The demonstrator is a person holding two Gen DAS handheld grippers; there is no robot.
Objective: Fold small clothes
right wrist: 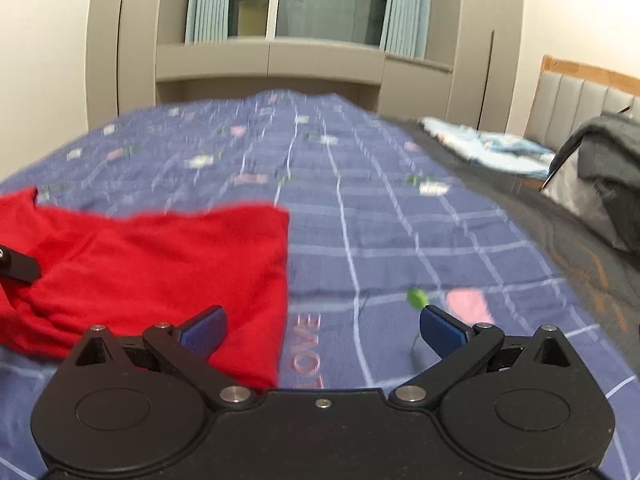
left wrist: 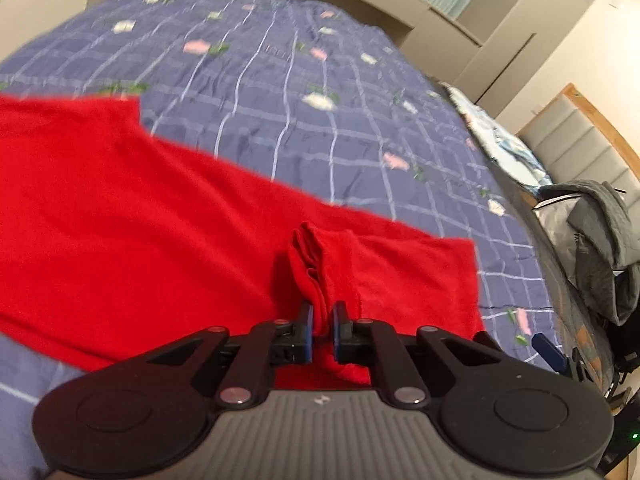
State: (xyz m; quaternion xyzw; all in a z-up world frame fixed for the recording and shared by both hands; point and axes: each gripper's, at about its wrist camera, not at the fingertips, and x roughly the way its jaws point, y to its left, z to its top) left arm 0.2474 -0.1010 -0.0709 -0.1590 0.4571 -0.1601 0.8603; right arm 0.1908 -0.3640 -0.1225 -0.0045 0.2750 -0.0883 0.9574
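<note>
A red garment (left wrist: 160, 220) lies spread on the blue checked bedspread (left wrist: 280, 100). In the left wrist view my left gripper (left wrist: 323, 316) is shut on a bunched ridge of the red cloth near its lower edge, and the fabric puckers up between the blue pads. The same red garment (right wrist: 160, 272) fills the left half of the right wrist view, its straight edge running down the middle. My right gripper (right wrist: 323, 330) stands wide open over that edge, with its left pad above the cloth, its right pad above the bedspread, and nothing pressed between them.
A grey jacket (left wrist: 600, 240) hangs over a bag at the right side of the bed. Light blue folded cloth (right wrist: 488, 148) lies near the padded headboard (right wrist: 580, 96). Cabinets and a curtained window (right wrist: 304, 4) stand beyond the bed's far end.
</note>
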